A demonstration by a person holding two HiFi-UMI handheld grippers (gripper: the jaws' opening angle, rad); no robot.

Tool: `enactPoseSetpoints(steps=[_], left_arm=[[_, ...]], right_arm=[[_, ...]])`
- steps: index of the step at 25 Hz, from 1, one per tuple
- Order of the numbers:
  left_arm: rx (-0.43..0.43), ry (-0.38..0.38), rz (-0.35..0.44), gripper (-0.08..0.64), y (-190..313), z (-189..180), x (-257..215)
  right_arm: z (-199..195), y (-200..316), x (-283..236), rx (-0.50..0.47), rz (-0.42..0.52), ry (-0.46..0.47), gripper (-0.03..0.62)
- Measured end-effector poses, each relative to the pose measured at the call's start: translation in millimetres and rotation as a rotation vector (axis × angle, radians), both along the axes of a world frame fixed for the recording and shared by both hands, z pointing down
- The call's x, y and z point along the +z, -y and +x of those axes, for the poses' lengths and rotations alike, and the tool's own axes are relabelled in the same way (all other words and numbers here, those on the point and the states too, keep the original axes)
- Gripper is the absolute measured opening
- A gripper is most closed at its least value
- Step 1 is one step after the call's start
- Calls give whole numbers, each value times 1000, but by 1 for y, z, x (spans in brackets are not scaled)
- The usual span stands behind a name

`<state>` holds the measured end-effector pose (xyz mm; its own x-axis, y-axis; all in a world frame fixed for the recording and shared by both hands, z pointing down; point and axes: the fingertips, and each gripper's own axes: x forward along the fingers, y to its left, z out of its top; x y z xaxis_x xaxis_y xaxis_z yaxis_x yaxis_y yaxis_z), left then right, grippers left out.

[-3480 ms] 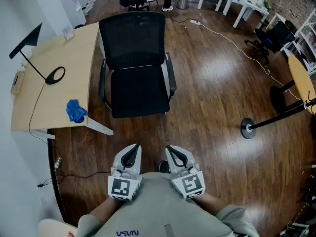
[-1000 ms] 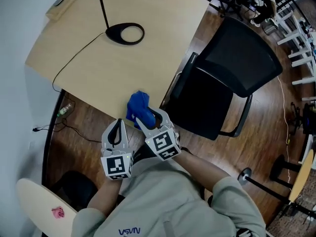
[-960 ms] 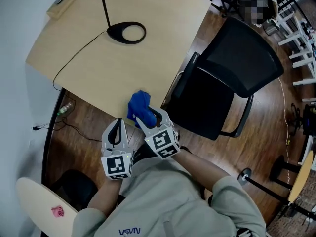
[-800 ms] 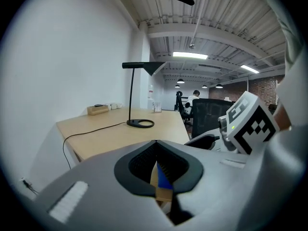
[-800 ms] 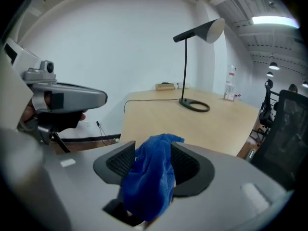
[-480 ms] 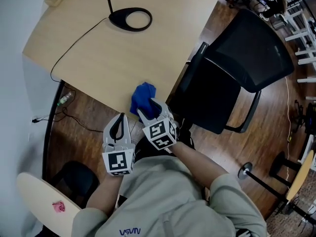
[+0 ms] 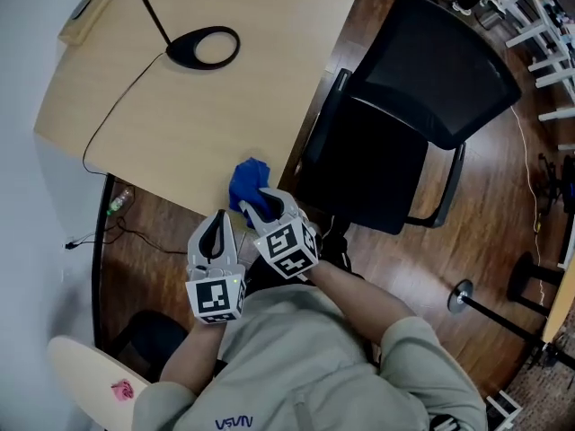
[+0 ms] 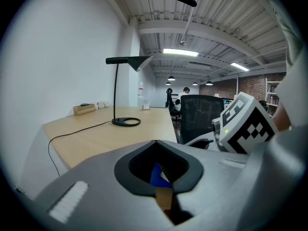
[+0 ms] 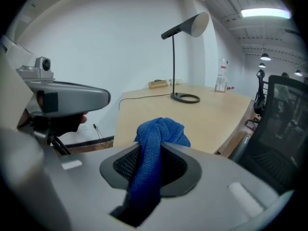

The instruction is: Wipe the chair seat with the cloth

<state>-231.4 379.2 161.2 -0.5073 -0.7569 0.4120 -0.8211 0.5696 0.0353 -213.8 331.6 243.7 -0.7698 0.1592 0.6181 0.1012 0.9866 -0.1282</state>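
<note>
A blue cloth lies bunched at the near corner of the wooden desk. My right gripper is on it, and its jaws have just been closing with the cloth between them. In the right gripper view a fold of the cloth is pinched in the right gripper and hangs down through the jaws. My left gripper sits beside it to the left, off the desk edge, shut and empty; the left gripper view shows its tips meeting. The black office chair stands right of the desk.
A black lamp base and its cable rest on the desk, a small wooden box at the far left corner. The chair's armrest is close to the desk edge. Cables lie on the wooden floor under the desk.
My right gripper has sunk onto the cloth and its jaws have closed on it. The left gripper has dropped slightly beside it.
</note>
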Motion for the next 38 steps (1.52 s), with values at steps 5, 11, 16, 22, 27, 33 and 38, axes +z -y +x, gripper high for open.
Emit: enactPoseSetpoints(steps=[5,11,16,22,27,33,38], left_arm=[[96,6,26,5,58,27,-13],[205,6,34,5,147,75,-22],[241,15,6,5,226,107,-11],[208,20,-31,5,315,135,12],[193,12,-45,3,352,141,24],[181,-35,-81,4,356,134,66],[219,-79,-115,3,373,122,120]], right_arm=[[33,74,-30,144,15,52,92],[83,175,-48,288,25,82,92],[113,253,-46,320,17,93,91],[130,329,-21,290,11,91,91],[129,372,-4,274,25,107,87],[112,384,26,245,16,75,88],[84,399,78,236,10,57,89]])
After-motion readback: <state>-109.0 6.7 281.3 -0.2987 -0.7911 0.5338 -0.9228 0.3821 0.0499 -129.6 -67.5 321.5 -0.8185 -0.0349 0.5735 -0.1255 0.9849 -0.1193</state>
